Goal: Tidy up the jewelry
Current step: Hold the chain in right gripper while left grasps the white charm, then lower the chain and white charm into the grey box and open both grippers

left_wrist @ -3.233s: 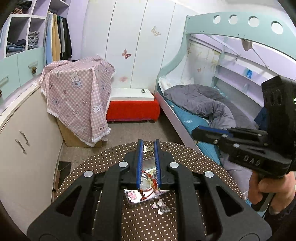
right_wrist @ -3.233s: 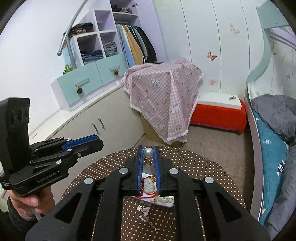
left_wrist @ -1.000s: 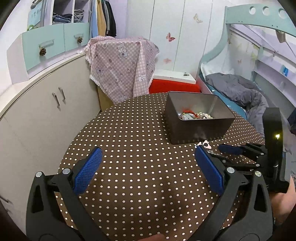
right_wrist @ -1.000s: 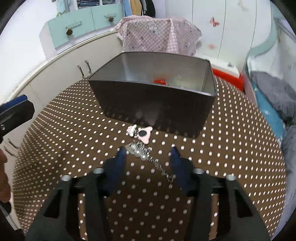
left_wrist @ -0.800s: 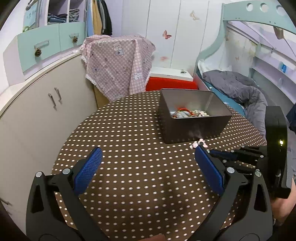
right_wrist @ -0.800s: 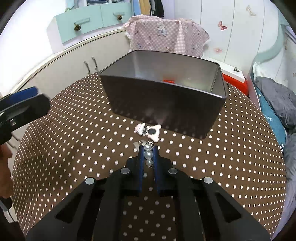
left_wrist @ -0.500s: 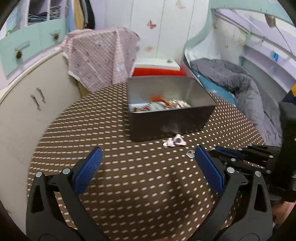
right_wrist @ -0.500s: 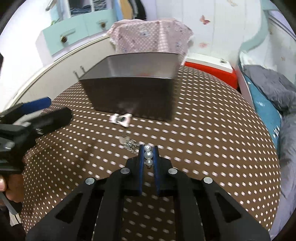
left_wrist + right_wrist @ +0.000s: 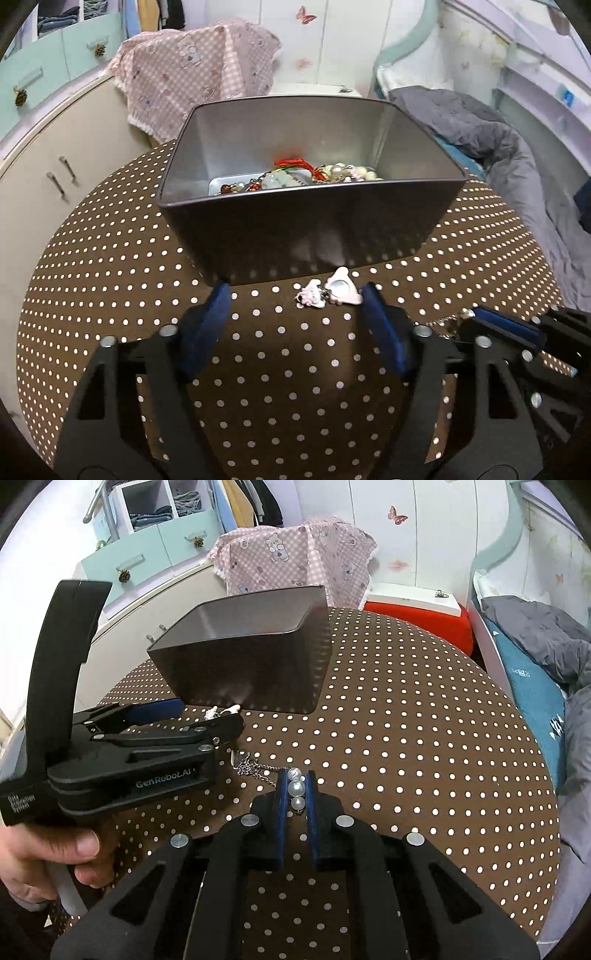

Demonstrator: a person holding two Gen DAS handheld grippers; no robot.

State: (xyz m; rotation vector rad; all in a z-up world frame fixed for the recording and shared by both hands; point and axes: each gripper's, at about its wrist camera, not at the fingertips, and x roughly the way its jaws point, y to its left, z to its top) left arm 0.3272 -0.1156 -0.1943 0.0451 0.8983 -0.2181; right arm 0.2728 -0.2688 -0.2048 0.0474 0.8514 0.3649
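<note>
Left wrist view: left gripper (image 9: 295,295) closing around pink charm (image 9: 328,291) near metal box (image 9: 314,229), not yet pinched; right gripper (image 9: 295,779) clamped on pearl chain (image 9: 297,786); centre pads on charm before lifting
</note>
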